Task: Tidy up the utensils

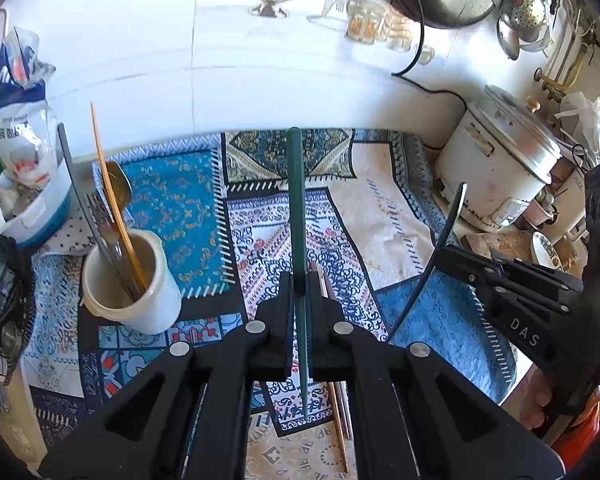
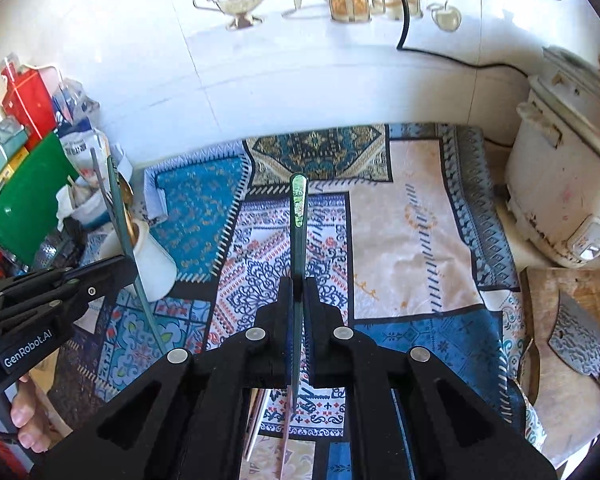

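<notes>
Now your left claw is clenched on a dark green utensil handle, held above the patterned cloth on the worktop. Your right claw grips another green handle. The white utensil holder stands at the left, with a fork and spoon inside.

Your right gripper is clamped on a dark green utensil handle that points up over the patterned cloth. At your left, the left gripper pinches another green utensil beside the white holder.
</notes>
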### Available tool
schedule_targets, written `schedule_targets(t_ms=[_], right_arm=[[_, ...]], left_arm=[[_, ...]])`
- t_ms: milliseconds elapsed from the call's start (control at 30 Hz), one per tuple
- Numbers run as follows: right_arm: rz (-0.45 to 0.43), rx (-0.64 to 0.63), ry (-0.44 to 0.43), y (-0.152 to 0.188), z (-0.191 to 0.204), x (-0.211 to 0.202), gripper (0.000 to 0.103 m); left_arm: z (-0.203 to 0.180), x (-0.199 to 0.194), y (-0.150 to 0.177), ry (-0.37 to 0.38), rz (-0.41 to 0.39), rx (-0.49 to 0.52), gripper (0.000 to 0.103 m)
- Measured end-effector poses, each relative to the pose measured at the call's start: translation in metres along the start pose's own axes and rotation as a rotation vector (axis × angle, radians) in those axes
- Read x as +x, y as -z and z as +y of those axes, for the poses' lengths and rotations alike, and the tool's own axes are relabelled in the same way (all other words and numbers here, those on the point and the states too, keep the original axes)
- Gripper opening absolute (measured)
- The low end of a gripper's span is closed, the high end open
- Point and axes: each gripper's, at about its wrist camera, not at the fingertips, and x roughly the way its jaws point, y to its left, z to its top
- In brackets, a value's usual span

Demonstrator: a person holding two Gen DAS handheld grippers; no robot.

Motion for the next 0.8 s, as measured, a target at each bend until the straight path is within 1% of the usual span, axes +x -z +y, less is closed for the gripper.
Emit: schedule_targets(t_ms=[167, 267, 367, 533, 600, 700, 767, 800], right_arm=[[-0.057, -0.008, -0.010, -0.012, 0.011, -0.015, 0.004], [-0.091, -0.022, -0.021, -0.021, 0.021, -0.023, 0.001], [-0.126, -0.042, -0.033, -0.032, 0.033, -0.030, 0.001], [-0.156, -0.067, -0.036, -0.044, 0.049, -0.034, 0.001], [-0.149, -0.063, -0.041, -0.046, 0.048, -0.032, 0.001], [-0.110, -0.051, -0.053, -0.046, 0.040, -0.024, 0.001], [-0.070, -0.061, -0.024, -0.043, 0.032, -0.015, 0.002], [-0.033, -0.072, -0.009, -0.041, 0.026, -0.006, 0.005]], left_arm=[[0.006, -0.019, -0.009, -0.012, -0.052, 0.003, 0.003], [0.014, -0.033, -0.016, -0.022, -0.089, -0.007, 0.003], [0.025, -0.046, -0.023, -0.034, -0.126, -0.020, 0.003], [0.042, -0.065, -0.033, -0.053, -0.177, -0.045, 0.003], [0.048, -0.069, -0.035, -0.060, -0.189, -0.055, 0.003], [0.056, -0.075, -0.035, -0.079, -0.202, -0.062, 0.003], [0.061, -0.077, -0.034, -0.089, -0.207, -0.070, 0.003], [0.064, -0.078, -0.033, -0.094, -0.209, -0.074, 0.003]])
